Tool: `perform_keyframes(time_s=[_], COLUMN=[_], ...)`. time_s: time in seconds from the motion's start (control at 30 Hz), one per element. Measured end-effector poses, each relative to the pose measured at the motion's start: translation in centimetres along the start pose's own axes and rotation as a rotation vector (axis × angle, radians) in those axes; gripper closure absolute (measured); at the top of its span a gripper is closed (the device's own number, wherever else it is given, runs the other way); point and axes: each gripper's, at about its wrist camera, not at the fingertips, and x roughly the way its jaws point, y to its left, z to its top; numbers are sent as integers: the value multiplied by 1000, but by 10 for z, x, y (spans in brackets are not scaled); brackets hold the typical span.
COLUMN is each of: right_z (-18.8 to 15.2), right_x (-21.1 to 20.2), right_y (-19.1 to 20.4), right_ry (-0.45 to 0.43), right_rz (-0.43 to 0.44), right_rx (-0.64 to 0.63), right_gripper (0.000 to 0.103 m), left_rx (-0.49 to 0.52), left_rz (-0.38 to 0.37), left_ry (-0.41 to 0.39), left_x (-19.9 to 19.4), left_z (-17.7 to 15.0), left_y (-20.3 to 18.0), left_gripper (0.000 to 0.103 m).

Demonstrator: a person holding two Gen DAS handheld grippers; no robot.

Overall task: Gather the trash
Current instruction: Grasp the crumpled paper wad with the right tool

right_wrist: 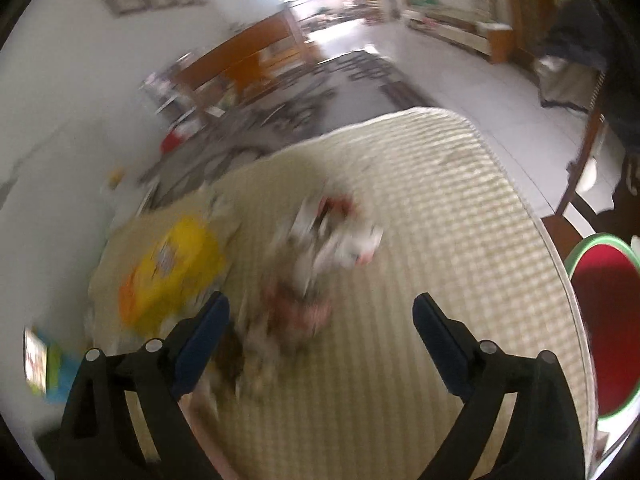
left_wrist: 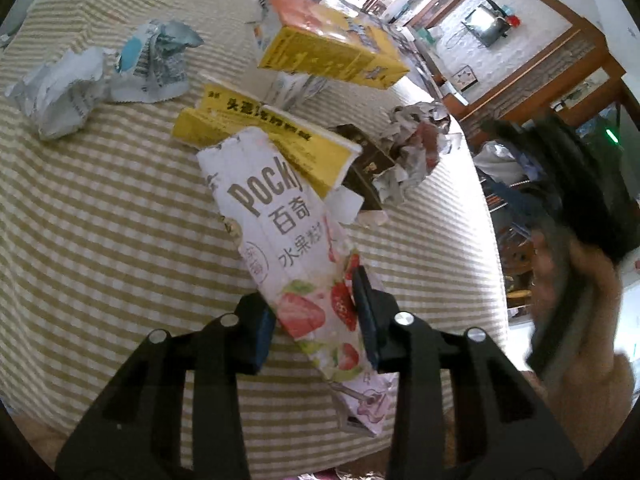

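A round table (left_wrist: 100, 240) with a green and white striped cloth stands in a room with white floor tiles and brown wood shelves. Trash lies all over the cloth.

The pink box (left_wrist: 296, 256) says "POCKY" in big brown letters, with Chinese words under it and pictures of strawberries. Its top end is torn open. I cannot see what is inside. The left hand-held gripper (left_wrist: 316, 320) is closed on the lower end of this box, with 1 blue pad on each side.

Just behind the pink box lies a flat yellow box (left_wrist: 272, 140) with black Chinese writing. A second yellow and orange box (left_wrist: 332, 48) sits behind that one. To the left are 2 crumpled wrappers (left_wrist: 104, 76), grey and blue. To the right is a crumpled foil wrapper (left_wrist: 412, 148) beside a dark brown wrapper (left_wrist: 364, 168).

The right hand-held gripper (right_wrist: 320, 320) is wide open and holds nothing. A blurry heap of trash (right_wrist: 320, 248) lies on the cloth just ahead of it. A red stool (right_wrist: 604, 320) stands by the table.
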Motion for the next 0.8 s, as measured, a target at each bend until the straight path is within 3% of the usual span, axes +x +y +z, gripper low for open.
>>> perform_keyframes(time_s=[0.17, 0.27, 0.37, 0.4, 0.5, 0.8], right_z=[28, 32, 28, 27, 24, 15], right_x=[43, 64, 71, 70, 56, -22], right_y=[4, -2, -10, -12, -13, -18], right_ry=[43, 105, 140, 142, 117, -30], right_rz=[-65, -54, -6, 10, 22, 106], right_rx=[56, 115, 164, 165, 119, 9], right_gripper=[13, 13, 34, 47, 64, 67], left_rx=[4, 3, -1, -1, -1, -1], left_rz=[-9, -12, -16, -16, -14, -3], left_ry=[-8, -10, -10, -9, -5, 5], left_x=[4, 3, 3, 3, 2, 9], left_z=[3, 4, 5, 5, 3, 5], left_y=[-9, -8, -7, -6, -5, -5], left_gripper=[68, 68, 68, 68, 68, 68])
